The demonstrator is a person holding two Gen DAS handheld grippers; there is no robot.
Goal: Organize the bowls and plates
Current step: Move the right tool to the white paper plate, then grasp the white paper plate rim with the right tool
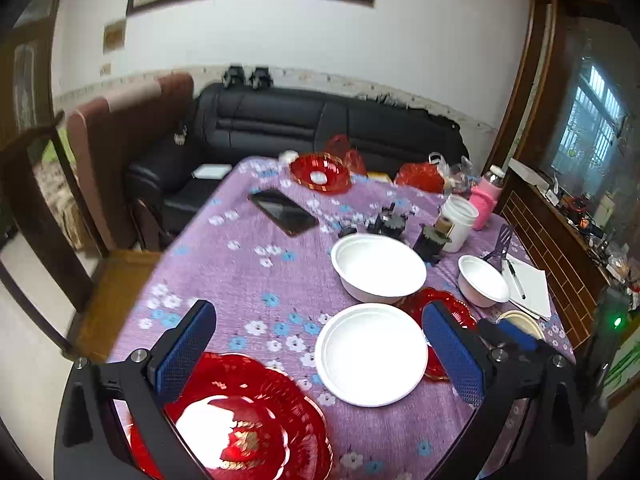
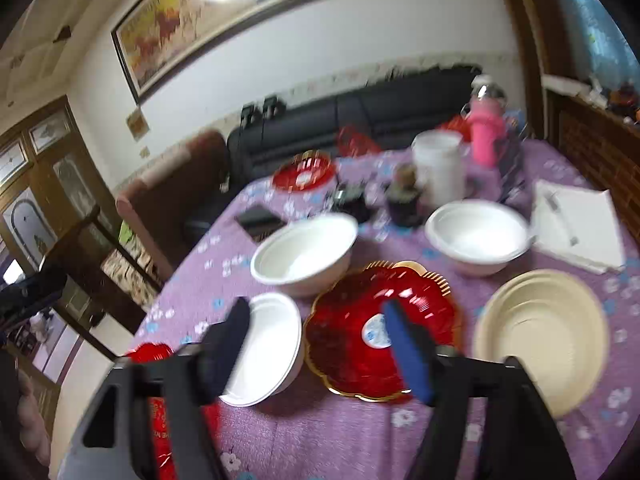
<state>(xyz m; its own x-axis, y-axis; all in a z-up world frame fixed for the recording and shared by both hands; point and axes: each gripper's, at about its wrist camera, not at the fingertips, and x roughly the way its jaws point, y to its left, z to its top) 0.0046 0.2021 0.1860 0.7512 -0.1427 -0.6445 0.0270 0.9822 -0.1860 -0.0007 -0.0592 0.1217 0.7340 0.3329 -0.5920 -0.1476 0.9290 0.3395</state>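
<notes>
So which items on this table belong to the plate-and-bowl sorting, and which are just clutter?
Job items: large white bowl, small white bowl, white plate, red plates, beige plate.

Lying about: phone, white jar, pink bottle, notepad with pen, red bags.

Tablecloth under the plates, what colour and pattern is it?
The tablecloth is purple with small white and blue flowers, clearest in the left wrist view.
</notes>
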